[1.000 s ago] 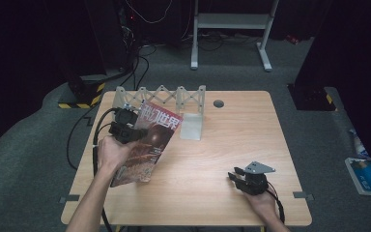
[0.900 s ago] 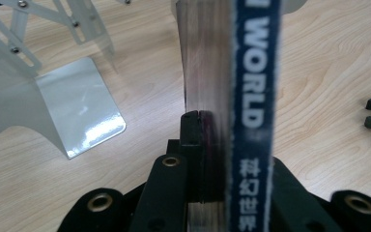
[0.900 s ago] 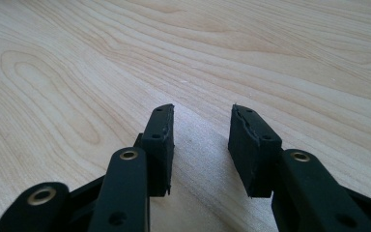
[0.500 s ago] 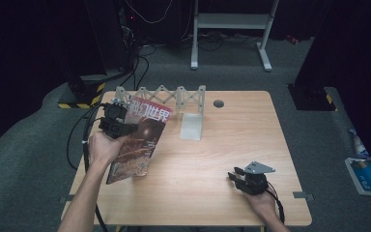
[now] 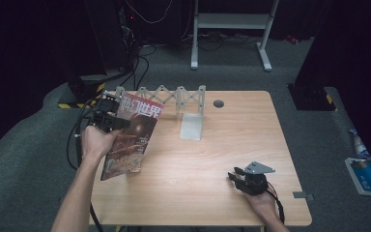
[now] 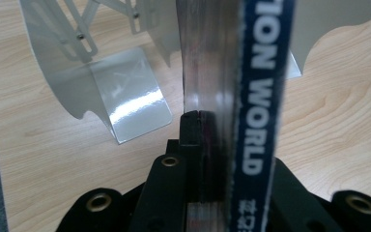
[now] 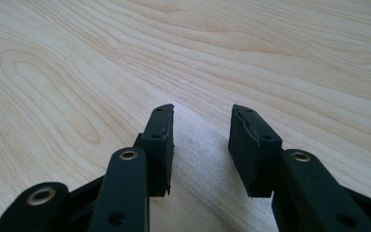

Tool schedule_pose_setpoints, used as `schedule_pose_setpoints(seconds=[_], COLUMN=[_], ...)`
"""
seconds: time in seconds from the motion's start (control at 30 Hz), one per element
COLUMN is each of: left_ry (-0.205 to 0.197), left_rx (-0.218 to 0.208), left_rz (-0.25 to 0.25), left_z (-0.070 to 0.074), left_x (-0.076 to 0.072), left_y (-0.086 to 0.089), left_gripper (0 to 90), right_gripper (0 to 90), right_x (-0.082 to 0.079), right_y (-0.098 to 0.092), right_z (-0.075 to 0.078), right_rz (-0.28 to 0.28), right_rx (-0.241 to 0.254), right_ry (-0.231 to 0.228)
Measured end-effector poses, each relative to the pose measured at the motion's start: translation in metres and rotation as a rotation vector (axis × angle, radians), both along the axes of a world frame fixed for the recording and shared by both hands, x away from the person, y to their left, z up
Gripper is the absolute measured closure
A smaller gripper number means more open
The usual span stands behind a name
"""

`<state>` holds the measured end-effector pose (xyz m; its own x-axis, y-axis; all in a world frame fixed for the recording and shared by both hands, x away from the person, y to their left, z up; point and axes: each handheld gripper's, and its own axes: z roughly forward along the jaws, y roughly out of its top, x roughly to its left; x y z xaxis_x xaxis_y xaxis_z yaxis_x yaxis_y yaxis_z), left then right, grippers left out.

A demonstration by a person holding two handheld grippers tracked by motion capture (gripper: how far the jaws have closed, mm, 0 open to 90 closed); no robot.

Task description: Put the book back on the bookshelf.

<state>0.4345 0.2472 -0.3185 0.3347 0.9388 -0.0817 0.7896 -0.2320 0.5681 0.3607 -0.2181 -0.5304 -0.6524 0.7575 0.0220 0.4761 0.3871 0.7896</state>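
Left gripper (image 5: 107, 121) pinching glossy red-brown magazine (image 5: 131, 137) by its spine – folding metal book rack (image 5: 174, 94) just beyond; right gripper (image 7: 200, 145) spread, empty.

Magazine (image 5: 130, 137): glossy cover, reddish-brown artwork, white characters on a red top band; dark blue spine with white lettering "WORLD" (image 6: 258, 96). Lifted off the surface, tilted, top edge toward the far side, over the left part. Pinched near its upper left edge.

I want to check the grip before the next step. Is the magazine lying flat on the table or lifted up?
Lifted. The left gripper is shut on the magazine, which hangs tilted by the table edge, near the metal rack.
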Motion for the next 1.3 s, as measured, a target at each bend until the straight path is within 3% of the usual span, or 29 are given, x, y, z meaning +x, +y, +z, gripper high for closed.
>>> schedule_pose_setpoints(seconds=[0.6, 0.9, 1.07, 1.3], left_ry=[0.029, 0.030, -0.007, -0.068], left_rx=[0.011, -0.011, -0.003, -0.030], left_rz=[0.029, 0.088, 0.132, 0.170], left_z=[0.015, 0.016, 0.013, 0.014], left_x=[0.017, 0.034, 0.040, 0.038], left_y=[0.005, 0.019, 0.026, 0.032], left_gripper=[82.2, 82.7, 83.0, 83.5], right_gripper=[60.9, 60.6, 60.3, 60.4], right_x=[-0.001, 0.000, -0.001, -0.001], right_y=[0.000, 0.000, 0.000, 0.000], right_z=[0.000, 0.000, 0.000, 0.000], right_rz=[-0.001, 0.003, 0.004, 0.005], right_rx=[-0.004, -0.004, -0.007, -0.011], right_ry=[0.000, 0.000, -0.001, -0.002])
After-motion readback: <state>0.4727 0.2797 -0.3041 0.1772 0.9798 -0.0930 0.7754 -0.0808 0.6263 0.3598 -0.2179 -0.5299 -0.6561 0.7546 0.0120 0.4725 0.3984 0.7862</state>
